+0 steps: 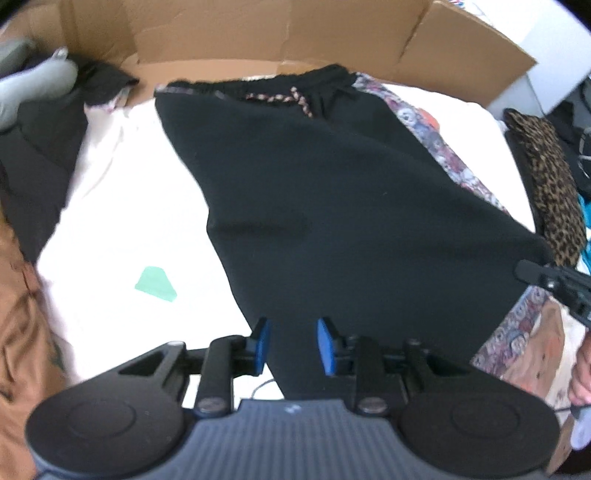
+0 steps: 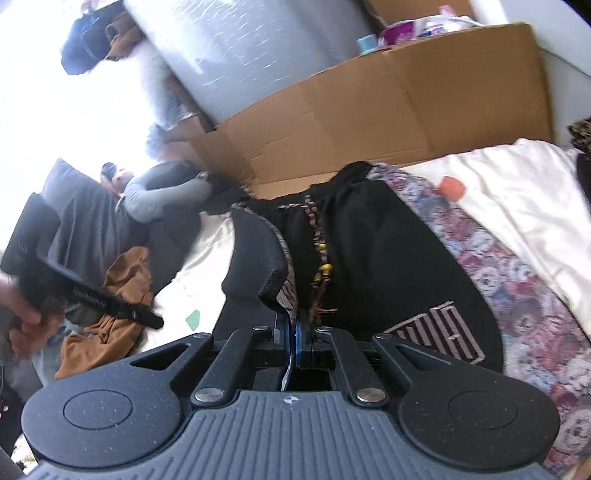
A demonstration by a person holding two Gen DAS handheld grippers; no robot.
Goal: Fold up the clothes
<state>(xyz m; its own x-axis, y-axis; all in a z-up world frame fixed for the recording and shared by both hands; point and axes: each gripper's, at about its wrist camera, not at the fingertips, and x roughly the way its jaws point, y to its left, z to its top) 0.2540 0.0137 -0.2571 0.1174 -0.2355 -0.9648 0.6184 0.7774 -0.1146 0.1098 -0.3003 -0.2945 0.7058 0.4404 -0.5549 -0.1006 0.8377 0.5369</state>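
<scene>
Two grippers work on black trousers spread over a white sheet, waistband toward the cardboard at the top of the frame. The left gripper holds its fingers apart, pads clear of the cloth between them. The right gripper has its fingers clamped on a lifted trouser fold at lower centre.

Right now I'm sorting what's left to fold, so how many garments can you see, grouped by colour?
Black with floral side stripe: 1, the trousers being folded, pinched by the right gripper
Plain black: 1, a garment at the left
Brown: 1, a garment
Leopard print: 1, a garment at the right
Total: 4
</scene>
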